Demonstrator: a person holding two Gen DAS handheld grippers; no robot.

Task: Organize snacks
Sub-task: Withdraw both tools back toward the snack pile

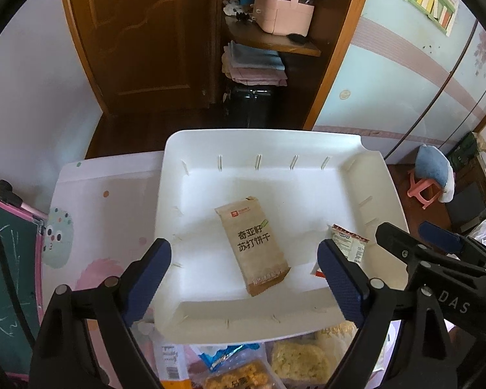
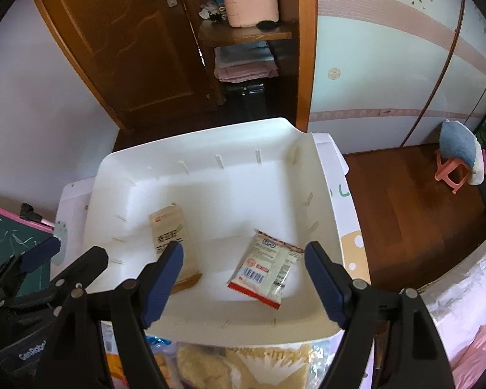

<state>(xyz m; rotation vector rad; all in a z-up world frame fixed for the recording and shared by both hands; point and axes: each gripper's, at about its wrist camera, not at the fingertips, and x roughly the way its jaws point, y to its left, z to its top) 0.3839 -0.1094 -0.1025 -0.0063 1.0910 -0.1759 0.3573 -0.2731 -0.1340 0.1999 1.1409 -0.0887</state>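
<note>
Loose snack packs (image 1: 243, 366) wait on the tabletop (image 1: 90, 214) below both empty, wide-open hand-held grippers: left (image 1: 244, 277), right (image 2: 243, 280). White tray (image 1: 376, 194) already holds a brown cracker packet (image 1: 252, 243) and white sachet (image 2: 265, 269); next, grasp another pack.

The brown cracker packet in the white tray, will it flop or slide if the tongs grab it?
The brown cracker packet lies flat and keeps its rectangle shape, so it probably stays fairly stiff. It looks thin, so likely light. On the smooth white tray it may slide when nudged.
</note>
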